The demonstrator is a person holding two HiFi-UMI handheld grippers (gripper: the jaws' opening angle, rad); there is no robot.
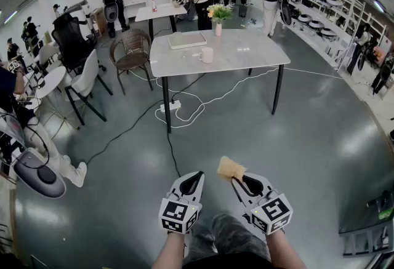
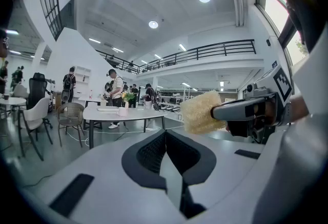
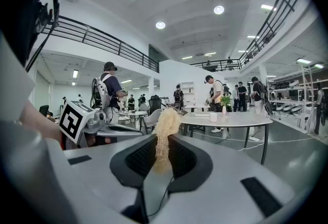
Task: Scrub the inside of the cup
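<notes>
A white cup stands on the grey table far ahead of me; it also shows small in the left gripper view and the right gripper view. My right gripper is shut on a yellow loofah scrub pad, which sticks up from between its jaws. My left gripper is beside it, shut and holding nothing. Both are held low over the floor, well short of the table. The pad appears to the right in the left gripper view.
On the table lie a flat book and a vase of flowers. A white cable and power strip run across the floor under the table. Chairs stand to the left. Several people stand behind.
</notes>
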